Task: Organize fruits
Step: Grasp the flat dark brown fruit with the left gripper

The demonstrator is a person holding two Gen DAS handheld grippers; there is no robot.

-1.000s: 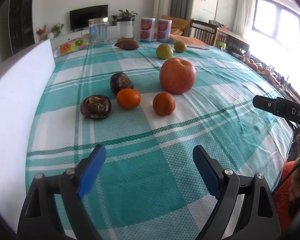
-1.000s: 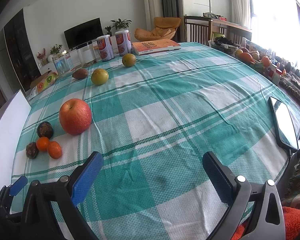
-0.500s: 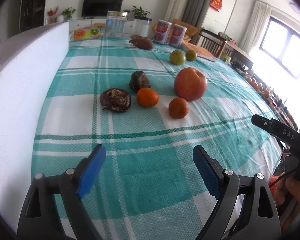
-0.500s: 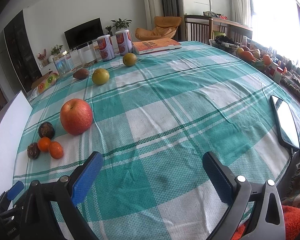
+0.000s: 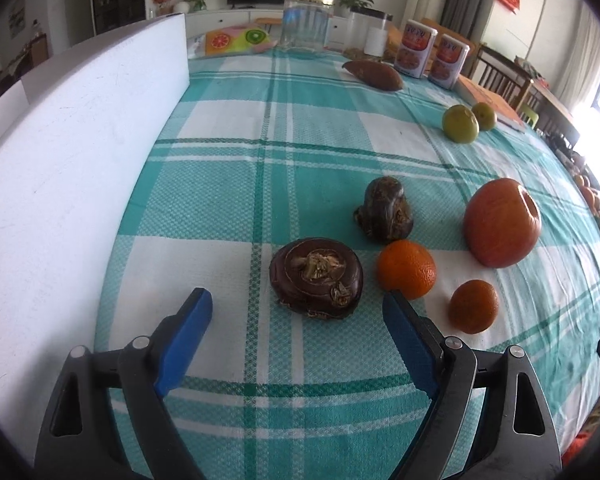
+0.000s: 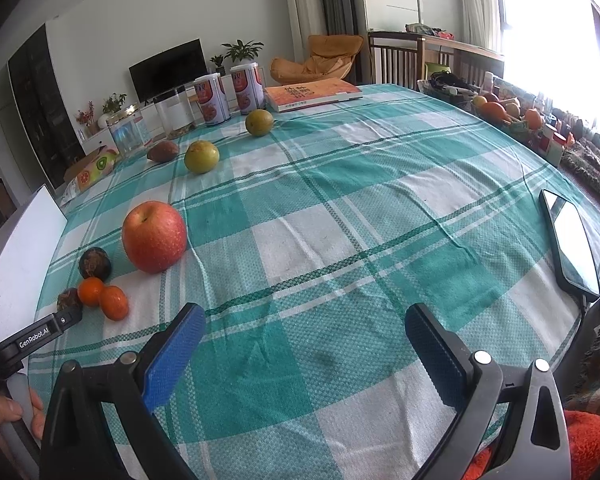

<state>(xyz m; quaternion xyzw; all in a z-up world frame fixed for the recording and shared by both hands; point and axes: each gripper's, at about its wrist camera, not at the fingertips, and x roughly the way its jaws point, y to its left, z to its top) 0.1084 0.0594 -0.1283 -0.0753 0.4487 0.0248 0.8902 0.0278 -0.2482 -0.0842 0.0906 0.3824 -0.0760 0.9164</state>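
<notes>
My left gripper [image 5: 298, 308] is open, its blue pads just short of a flat dark brown water chestnut [image 5: 315, 278] on the checked cloth. Behind it lie a second dark chestnut [image 5: 384, 208], two small oranges [image 5: 406, 269] [image 5: 473, 306] and a red apple [image 5: 501, 223]. Two green-yellow fruits [image 5: 460, 124] [image 5: 484, 116] and a sweet potato [image 5: 373, 75] lie farther back. My right gripper [image 6: 304, 330] is open and empty over bare cloth; the apple [image 6: 154, 236] and the small fruits [image 6: 100, 296] are to its far left.
A white board [image 5: 68, 168] stands along the table's left edge. Two cans [image 5: 414, 49], glass jars [image 5: 305, 24] and an orange book [image 6: 312, 94] stand at the back. A phone [image 6: 572, 244] lies near the right edge. A fruit basket [image 6: 504, 114] sits beyond the table.
My left gripper has moved forward and left toward the flat chestnut, which now lies just ahead of its pads. My right gripper has barely moved.
</notes>
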